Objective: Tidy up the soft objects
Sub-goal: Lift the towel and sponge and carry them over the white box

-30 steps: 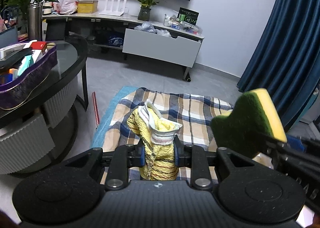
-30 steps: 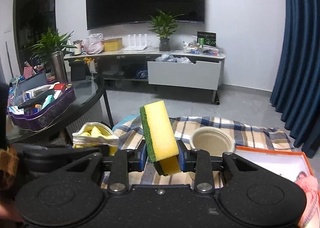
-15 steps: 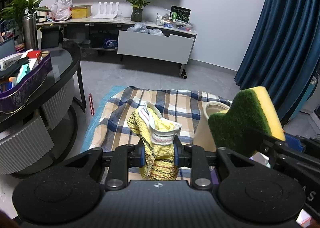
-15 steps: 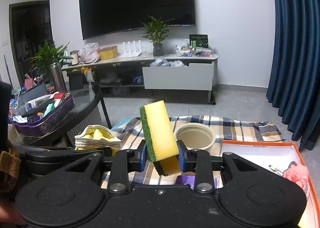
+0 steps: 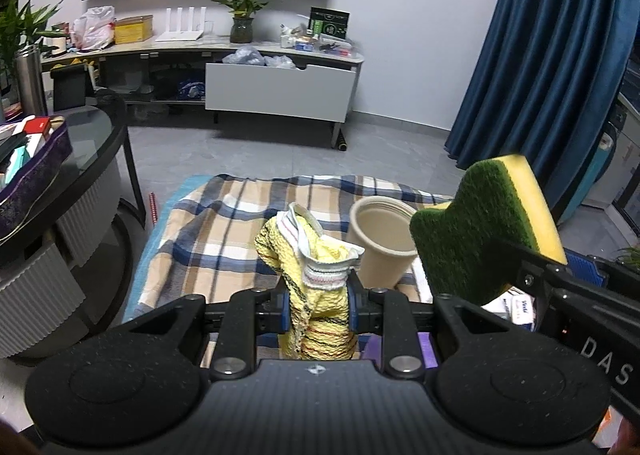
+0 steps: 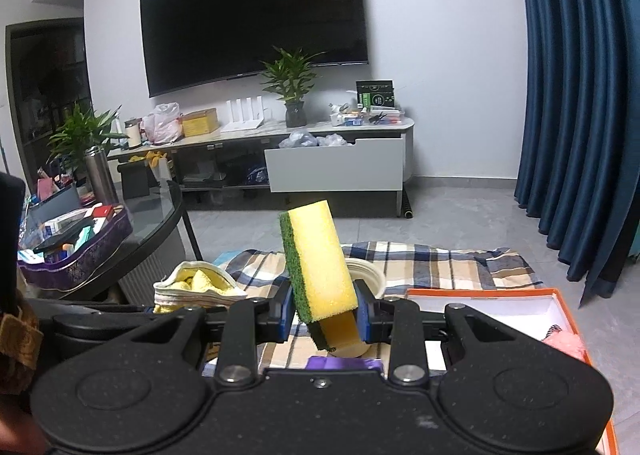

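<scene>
My left gripper (image 5: 316, 305) is shut on a yellow knitted cloth (image 5: 316, 279) with a white striped hem, held upright above the plaid blanket (image 5: 224, 239). The cloth also shows at the left of the right wrist view (image 6: 196, 287). My right gripper (image 6: 323, 313) is shut on a yellow sponge with a green scouring side (image 6: 320, 267), held upright. The sponge also shows at the right of the left wrist view (image 5: 484, 231). A beige paper cup (image 5: 380, 243) stands on the blanket between the two grippers.
An orange-rimmed white box (image 6: 516, 307) lies at the right with a pink soft thing (image 6: 564, 343) in it. A dark glass round table (image 5: 80, 159) with a purple basket (image 5: 36, 179) stands at the left. A TV cabinet (image 5: 276, 91) and blue curtains (image 5: 540, 67) stand behind.
Both grippers have risen and pulled back with their loads. The paper cup and the orange box have come into view below them.
</scene>
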Action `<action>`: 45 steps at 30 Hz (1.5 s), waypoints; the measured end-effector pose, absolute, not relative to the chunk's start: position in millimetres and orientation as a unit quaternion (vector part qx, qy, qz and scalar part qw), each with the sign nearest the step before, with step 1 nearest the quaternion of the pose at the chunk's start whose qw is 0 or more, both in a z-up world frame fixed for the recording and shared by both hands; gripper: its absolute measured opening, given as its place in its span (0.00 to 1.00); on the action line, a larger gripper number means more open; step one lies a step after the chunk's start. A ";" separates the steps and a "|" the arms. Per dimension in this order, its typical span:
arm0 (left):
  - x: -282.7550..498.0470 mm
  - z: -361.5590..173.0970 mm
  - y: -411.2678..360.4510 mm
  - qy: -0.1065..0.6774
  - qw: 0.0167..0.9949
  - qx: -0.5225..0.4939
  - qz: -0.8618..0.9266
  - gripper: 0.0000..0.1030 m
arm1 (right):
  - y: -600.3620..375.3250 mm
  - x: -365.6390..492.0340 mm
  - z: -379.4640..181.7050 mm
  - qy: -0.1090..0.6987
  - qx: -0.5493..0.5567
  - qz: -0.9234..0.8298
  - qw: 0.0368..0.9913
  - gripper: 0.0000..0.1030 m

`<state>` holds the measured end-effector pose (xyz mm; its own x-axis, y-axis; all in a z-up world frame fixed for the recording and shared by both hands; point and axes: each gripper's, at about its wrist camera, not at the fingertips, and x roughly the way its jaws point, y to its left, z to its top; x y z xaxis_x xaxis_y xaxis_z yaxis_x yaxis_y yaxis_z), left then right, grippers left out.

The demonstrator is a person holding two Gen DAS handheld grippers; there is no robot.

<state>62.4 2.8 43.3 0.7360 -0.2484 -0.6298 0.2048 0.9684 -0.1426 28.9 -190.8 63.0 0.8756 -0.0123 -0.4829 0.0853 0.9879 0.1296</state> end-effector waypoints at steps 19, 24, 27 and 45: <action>59.4 43.5 -25.9 0.345 0.926 -0.006 -0.154 0.26 | -221.9 11.8 65.3 0.242 0.086 -0.053 0.965 0.37; 60.4 43.2 -31.8 0.347 0.924 -0.002 -0.162 0.26 | -228.3 8.5 64.7 0.241 0.091 -0.060 0.964 0.37; 60.0 42.6 -35.6 0.347 0.923 0.002 -0.167 0.26 | -232.9 6.4 64.6 0.240 0.093 -0.065 0.964 0.37; 56.3 37.8 -62.9 0.352 0.916 0.013 -0.192 0.26 | -256.0 -3.0 61.0 0.240 0.108 -0.089 0.961 0.37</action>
